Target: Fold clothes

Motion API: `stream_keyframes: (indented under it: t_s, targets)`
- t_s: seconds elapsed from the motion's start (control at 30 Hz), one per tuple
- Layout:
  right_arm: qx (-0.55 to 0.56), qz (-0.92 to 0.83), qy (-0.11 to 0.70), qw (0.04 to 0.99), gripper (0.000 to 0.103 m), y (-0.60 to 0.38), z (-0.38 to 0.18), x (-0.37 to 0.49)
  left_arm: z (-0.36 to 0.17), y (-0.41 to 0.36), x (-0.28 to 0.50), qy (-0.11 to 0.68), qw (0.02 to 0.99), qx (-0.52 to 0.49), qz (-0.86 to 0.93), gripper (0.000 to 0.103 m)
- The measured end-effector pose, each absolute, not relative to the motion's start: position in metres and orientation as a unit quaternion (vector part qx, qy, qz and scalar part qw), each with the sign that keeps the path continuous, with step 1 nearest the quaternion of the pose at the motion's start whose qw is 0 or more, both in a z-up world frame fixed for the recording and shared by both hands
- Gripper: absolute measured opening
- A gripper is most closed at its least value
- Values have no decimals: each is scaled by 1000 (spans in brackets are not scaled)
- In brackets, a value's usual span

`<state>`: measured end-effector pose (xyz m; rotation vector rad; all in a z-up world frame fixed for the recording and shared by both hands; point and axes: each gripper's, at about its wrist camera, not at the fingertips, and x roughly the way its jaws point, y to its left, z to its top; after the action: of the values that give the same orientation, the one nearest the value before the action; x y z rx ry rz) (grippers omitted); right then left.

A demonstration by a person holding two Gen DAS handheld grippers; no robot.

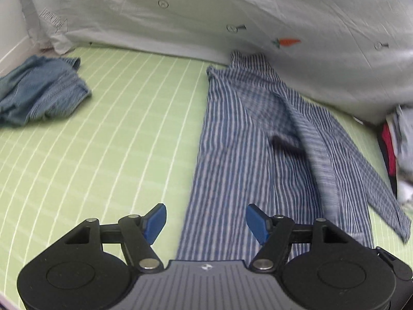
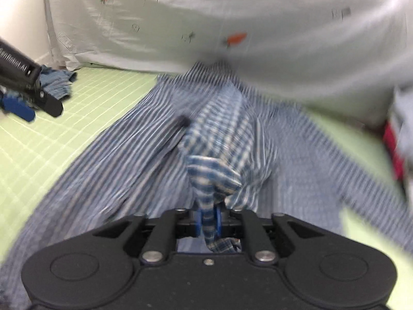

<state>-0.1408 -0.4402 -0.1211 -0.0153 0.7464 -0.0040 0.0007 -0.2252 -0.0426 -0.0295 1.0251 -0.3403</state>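
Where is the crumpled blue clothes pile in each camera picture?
Left wrist view: the crumpled blue garment lies at the left edge on the green grid mat, apart from the striped shirt.
Right wrist view: it peeks out at the left edge, partly hidden behind the left gripper.
Shared landmark: the white sheet with orange carrots behind the mat.
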Motion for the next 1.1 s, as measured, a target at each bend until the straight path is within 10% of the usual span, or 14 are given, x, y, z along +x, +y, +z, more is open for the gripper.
stream_keyframes:
  t_s: [0.17, 0.63, 0.73, 0.8, 1.1]
  targets:
    - [81, -22, 355, 931, 103, -459, -121, -181, -53, -231, -30, 496, 854, -6, -159, 72]
    - [121, -159, 426, 883, 103, -538, -172, -234, -104, -306, -61, 516, 827, 47, -220, 69]
    - [110, -170, 434, 878, 103, -543, -177, -234, -114, -323, -61, 516, 822, 49, -235, 48]
    - [92, -171, 438, 878, 103, -543, -180, -232, -120, -331, -61, 522, 817, 48, -239, 13]
    - [93, -172, 438, 878, 103, -546, -179, -232, -117, -325, -64, 536, 808, 24, -244, 1]
